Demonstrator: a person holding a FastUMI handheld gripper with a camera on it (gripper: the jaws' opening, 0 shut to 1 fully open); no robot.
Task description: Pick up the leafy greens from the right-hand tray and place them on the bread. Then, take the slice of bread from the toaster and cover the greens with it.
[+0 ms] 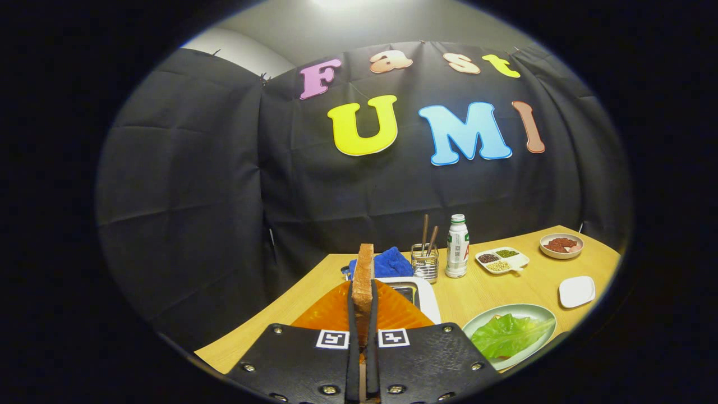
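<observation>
My gripper point(363, 294) is shut on a toasted slice of bread point(365, 269), which stands upright and edge-on between the fingers, held above the table. Below and just beyond the fingers lies an orange leaf-patterned plate point(328, 314); whatever sits at its centre is hidden by the gripper. Directly behind that plate is the white toaster point(422, 292) with its dark slot showing. To the right of the fingers, a pale green tray point(538, 311) holds a leaf of greens point(505, 335).
On the wooden table point(482, 289) beyond the toaster are a blue cloth point(392, 262), a wire holder with chopsticks point(424, 264), a white bottle point(457, 247), a divided dish of beans point(502, 260), a bowl of reddish food point(561, 245) and a small white dish point(576, 292).
</observation>
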